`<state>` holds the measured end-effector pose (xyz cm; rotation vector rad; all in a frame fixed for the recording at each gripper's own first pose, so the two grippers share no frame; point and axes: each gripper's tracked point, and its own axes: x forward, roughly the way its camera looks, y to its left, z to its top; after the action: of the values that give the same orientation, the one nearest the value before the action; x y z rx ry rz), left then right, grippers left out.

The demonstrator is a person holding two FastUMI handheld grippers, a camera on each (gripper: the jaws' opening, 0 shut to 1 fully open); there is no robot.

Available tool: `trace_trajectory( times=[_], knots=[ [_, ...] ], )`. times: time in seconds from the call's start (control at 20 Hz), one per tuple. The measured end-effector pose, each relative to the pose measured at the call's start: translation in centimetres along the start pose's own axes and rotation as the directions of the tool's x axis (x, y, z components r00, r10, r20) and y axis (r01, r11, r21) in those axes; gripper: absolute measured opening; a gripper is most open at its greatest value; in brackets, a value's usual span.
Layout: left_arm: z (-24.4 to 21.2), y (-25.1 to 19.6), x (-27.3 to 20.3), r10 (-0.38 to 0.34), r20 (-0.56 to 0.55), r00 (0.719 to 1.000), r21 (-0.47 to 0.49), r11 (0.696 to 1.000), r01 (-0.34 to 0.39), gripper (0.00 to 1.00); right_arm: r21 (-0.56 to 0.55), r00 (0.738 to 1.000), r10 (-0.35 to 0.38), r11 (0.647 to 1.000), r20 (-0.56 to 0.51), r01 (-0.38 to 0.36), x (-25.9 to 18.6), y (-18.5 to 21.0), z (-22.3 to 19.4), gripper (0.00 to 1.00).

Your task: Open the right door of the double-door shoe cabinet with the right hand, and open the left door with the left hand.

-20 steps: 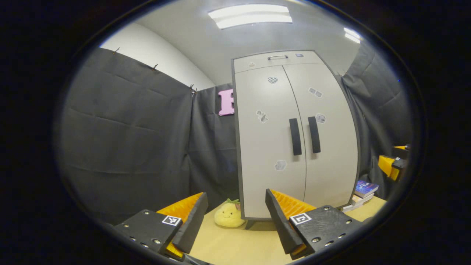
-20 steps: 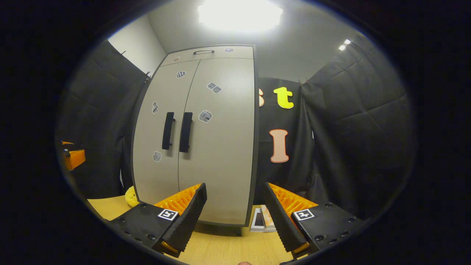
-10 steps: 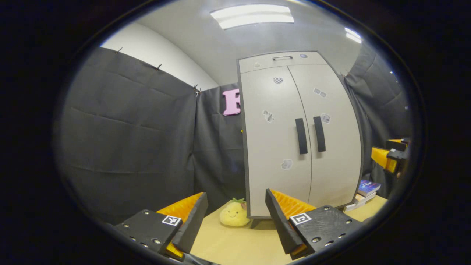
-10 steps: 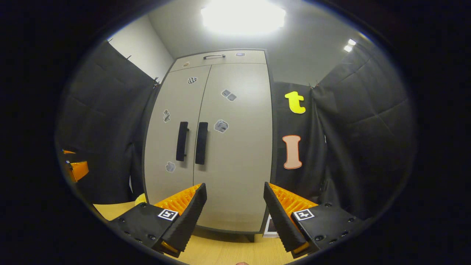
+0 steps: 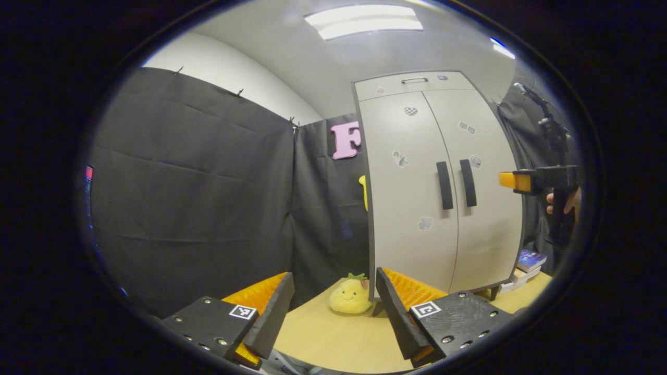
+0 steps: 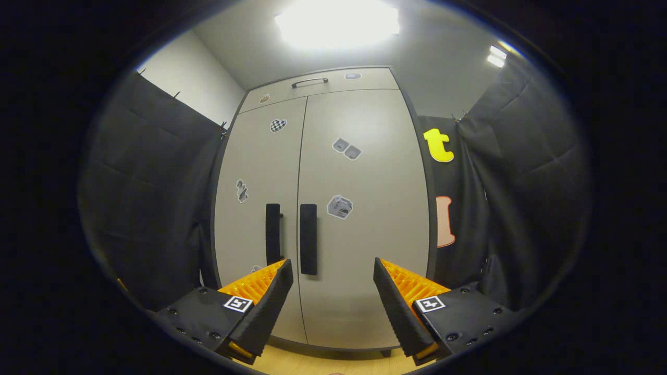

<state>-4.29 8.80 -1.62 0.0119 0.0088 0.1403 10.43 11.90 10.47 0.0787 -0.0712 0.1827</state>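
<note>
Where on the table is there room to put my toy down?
The bare table in front of the plush, left of the cabinet, looks free. It is crowded to the cabinet's right, where books are stacked. The left gripper hangs open over the free patch.

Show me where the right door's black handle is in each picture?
Left gripper view: the right door handle is right of centre, on the shoe cabinet, the further right of the two black bars.
Right gripper view: the right door handle is just left of centre, low down, above the gap between the fingers.
Shared landmark: the checkered sticker high on the left door.
</note>
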Motion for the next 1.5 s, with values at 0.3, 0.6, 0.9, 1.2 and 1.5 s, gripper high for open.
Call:
trace_trajectory(
  times=[0.3, 0.6, 0.9, 1.2, 1.5],
  knots=[
    [-0.6, 4.0, -1.8, 0.078, -0.012, 0.997, 0.018, 0.997, -0.077, 0.91, 0.011, 0.998, 0.027, 1.000, -0.059, -0.026, 5.6, 2.1, -0.2, 0.98],
    [-1.3, 6.6, -3.0, 0.143, -0.033, 0.989, 0.022, 0.990, -0.142, 0.91, 0.026, 0.992, 0.006, 1.000, -0.126, -0.003, 10.3, 2.6, -0.5, 0.98],
    [-0.8, 8.1, -3.1, 0.187, -0.019, 0.982, 0.025, 0.982, -0.187, 0.92, 0.066, 0.978, 0.004, 0.998, -0.207, 0.010, 12.9, 3.1, -2.3, 0.85],
    [-1.1, 8.2, -3.0, 0.183, -0.034, 0.983, 0.044, 0.982, -0.181, 0.92, 0.041, 0.974, -0.007, 0.999, -0.225, 0.017, 14.1, 4.0, -2.8, 0.60],
    [-1.1, 7.8, -2.5, 0.155, -0.028, 0.987, 0.039, 0.987, -0.154, 0.92, 0.028, 0.965, -0.021, 0.999, -0.260, 0.029, 13.8, 4.1, -2.9, 0.14]
  ],
)
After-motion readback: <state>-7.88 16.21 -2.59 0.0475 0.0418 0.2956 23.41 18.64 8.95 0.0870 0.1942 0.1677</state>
